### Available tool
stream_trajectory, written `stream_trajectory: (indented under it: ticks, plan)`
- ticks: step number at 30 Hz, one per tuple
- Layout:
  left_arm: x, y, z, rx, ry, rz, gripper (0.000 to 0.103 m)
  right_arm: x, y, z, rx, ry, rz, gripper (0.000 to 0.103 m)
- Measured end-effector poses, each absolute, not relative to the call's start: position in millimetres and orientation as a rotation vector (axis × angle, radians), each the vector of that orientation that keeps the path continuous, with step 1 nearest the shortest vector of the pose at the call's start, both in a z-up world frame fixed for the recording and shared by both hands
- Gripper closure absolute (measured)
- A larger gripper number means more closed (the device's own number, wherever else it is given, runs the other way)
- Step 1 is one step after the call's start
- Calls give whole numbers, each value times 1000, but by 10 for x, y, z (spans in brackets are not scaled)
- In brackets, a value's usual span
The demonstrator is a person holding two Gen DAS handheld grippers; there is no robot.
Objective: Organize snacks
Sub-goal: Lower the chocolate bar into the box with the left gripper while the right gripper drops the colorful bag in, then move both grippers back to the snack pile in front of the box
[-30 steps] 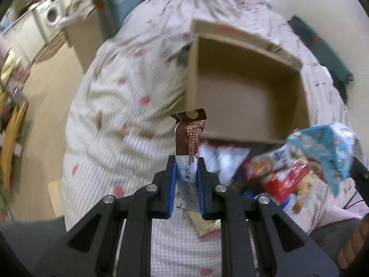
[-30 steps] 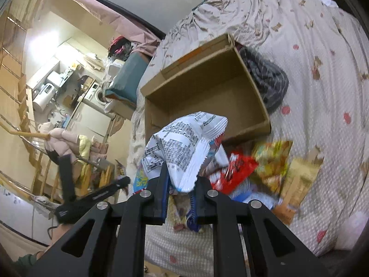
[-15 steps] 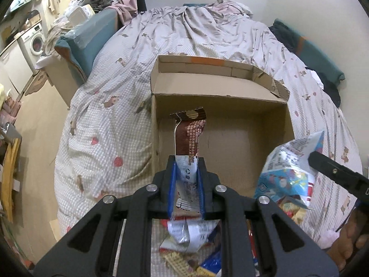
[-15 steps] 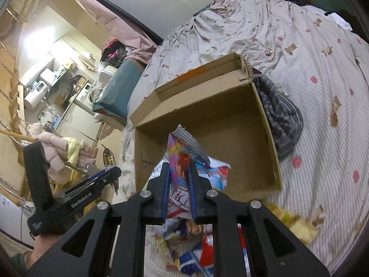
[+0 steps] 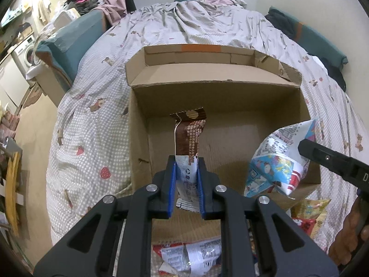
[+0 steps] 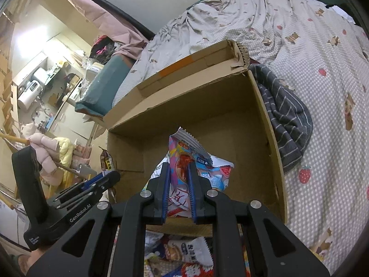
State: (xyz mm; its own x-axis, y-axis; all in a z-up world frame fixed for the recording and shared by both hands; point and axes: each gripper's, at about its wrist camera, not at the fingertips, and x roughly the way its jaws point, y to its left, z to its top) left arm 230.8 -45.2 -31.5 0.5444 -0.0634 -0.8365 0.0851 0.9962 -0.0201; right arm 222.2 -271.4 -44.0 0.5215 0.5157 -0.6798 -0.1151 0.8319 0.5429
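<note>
An open cardboard box [image 5: 138, 138] [image 6: 272, 143] lies on the bed, its inside bare. My left gripper [image 5: 186, 180] is shut on a brown-and-white snack bar [image 5: 189, 136] held upright over the box's near part; it also shows in the right wrist view [image 6: 108, 173]. My right gripper [image 6: 178, 184] is shut on a blue, pink and white snack bag [image 6: 191, 161] over the box's near edge; the bag shows at the right of the left wrist view [image 5: 279, 159]. Loose snack packets [image 5: 191, 258] [image 6: 189, 254] lie in front of the box.
The bed has a dotted quilt [image 5: 92, 143] with strawberry and bear prints. A dark striped cloth [image 6: 288, 120] lies against the box's right side. A teal cushion [image 5: 69, 39] sits at the bed's left edge. Floor and furniture lie beyond on the left.
Both grippers have moved forward from the snack pile to above the box, each carrying its snack. The right gripper's bag has turned edge-on.
</note>
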Motion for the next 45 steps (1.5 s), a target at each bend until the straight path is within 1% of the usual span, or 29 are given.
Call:
stream_trajectory:
  ticks: [11,13,14,16,17,18,19,20,21,22,23,32,45]
  plan:
    - [2316,-461,-428,28,1005,-104,89,2259,-2586,-547,442,981,406,87]
    - [2310,-460,-416,33,1002,-106,89,2265,-2597,-546,455,980,409,83]
    - [2305,-461,-413,30,1003,-113,89,2261,-2614,-534,466,971,409,83]
    - [2297,-466,-406,24,1004,-121,87,2264,-2633,-521,476,965,410,83]
    - [2289,-474,-402,25,1005,-123,83,2269,-2649,-511,479,964,402,82]
    - [2278,-479,-396,22,1006,-130,74,2269,-2662,-510,479,965,394,81]
    - [2269,-479,-387,18,1005,-133,66,2269,-2677,-502,480,963,386,72]
    - [2257,-478,-376,12,1002,-134,48,2265,-2703,-490,490,955,381,50]
    - [2243,-473,-361,7,994,-130,34,2252,-2729,-490,500,947,379,38]
    - [2226,-467,-340,0,982,-129,30,2237,-2755,-473,513,931,370,23]
    - [2214,-462,-324,-4,973,-127,26,2231,-2765,-461,514,926,365,21]
    - [2199,-419,-274,-10,954,-112,26,2240,-2730,-452,502,958,373,21]
    - [1967,-264,-94,-30,904,-64,26,1988,-2682,-237,408,924,343,21]
